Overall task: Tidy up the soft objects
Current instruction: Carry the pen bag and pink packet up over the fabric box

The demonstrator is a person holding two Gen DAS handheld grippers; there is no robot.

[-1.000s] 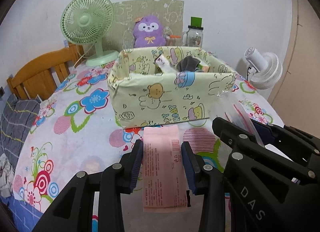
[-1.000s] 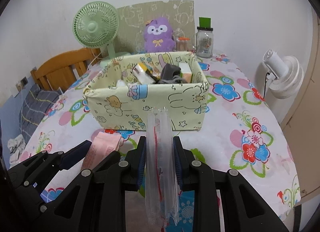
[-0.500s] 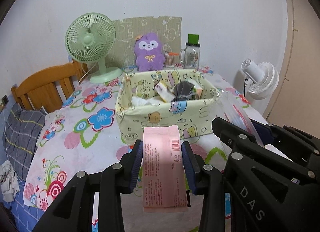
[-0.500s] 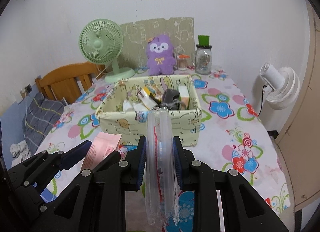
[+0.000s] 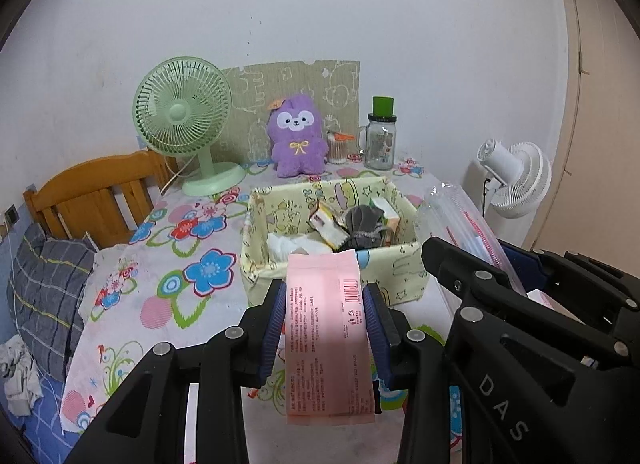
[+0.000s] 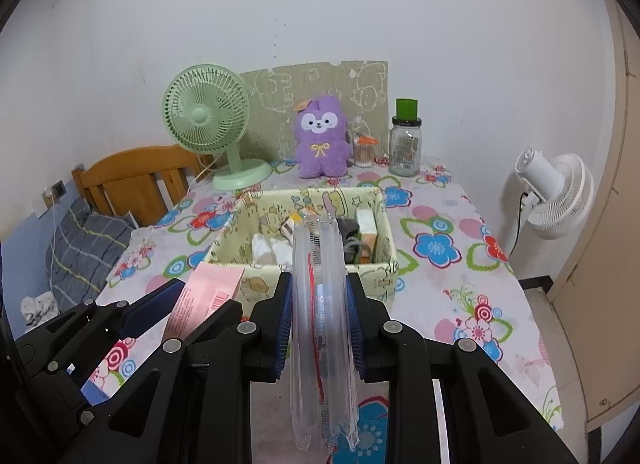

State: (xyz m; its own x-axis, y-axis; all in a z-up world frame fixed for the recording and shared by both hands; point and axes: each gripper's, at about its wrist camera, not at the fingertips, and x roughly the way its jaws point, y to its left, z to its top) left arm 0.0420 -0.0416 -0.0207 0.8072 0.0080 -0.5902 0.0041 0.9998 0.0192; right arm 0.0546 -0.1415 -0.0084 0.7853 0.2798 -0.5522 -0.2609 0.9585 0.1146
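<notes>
White walls closed in a table [image 6: 460,280] under a flowered cloth, with a green fan [image 5: 182,120] and a purple plush toy [image 5: 297,135] at its far edge. A yellow fabric box [image 5: 404,264] sat mid-table, already holding small packets and a grey cloth.

The left gripper [image 5: 325,318] was clamped on a flat pink packet [image 5: 326,336], whose long axis ran straight ahead along the fingers, its far end pointing at the box's near wall. The right gripper [image 6: 319,322] was likewise clenched, on a clear plastic bag [image 6: 322,336] with a red zip line, held on edge and also lengthwise toward the box.

Both grippers hung side by side above the near part of the table, with the box ahead of and below them. Neither looked clearly nearer. The next move probably called for carrying each item forward over the rim before letting go; the limp bag could sag or catch on the wall.
</notes>
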